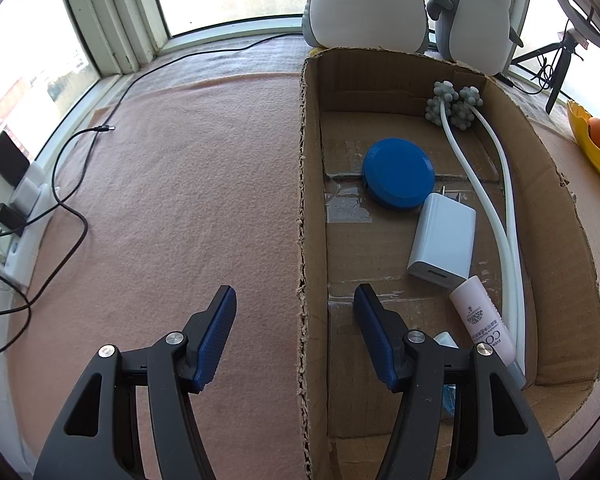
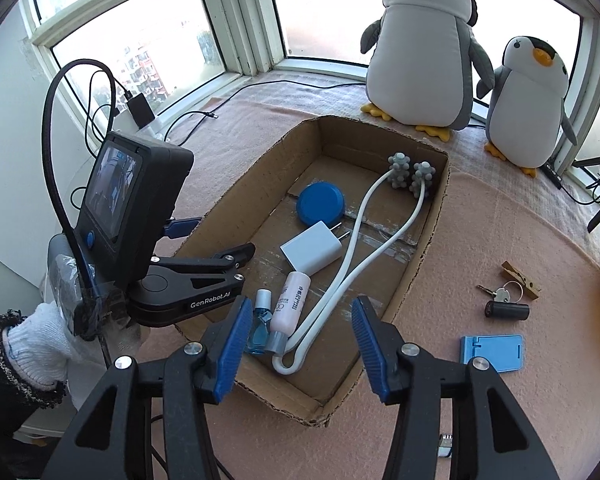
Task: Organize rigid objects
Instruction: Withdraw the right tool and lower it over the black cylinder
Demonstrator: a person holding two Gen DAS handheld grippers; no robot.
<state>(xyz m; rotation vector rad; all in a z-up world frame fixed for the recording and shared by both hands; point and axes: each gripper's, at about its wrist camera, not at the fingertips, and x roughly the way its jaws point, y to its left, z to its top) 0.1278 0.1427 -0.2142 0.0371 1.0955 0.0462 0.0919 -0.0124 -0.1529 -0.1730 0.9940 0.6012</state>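
Right gripper (image 2: pixel 300 304) hangs released over the near end of the cardboard box (image 2: pixel 432 216), nothing between its pads. Left gripper (image 1: pixel 295 292) also gapes, straddling the box's side wall without pinching it, probably to steady it. 5 items already lie inside, charger (image 2: pixel 312 250) among them. Keys (image 2: pixel 500 294) and a blue phone stand (image 2: pixel 492 352) wait on the cloth beside the box, likely next.

The cardboard box (image 2: pixel 428 216) is matt brown paperboard with ragged torn edges and shiny tape strips on its floor. The pink cloth (image 1: pixel 172 200) under it looks fuzzy like felt. The blue lid (image 1: pixel 398 174) and white charger (image 1: pixel 442 240) are smooth plastic. The wooden clothespin (image 2: pixel 520 281) is bare; the keys (image 2: pixel 496 292) are metal.
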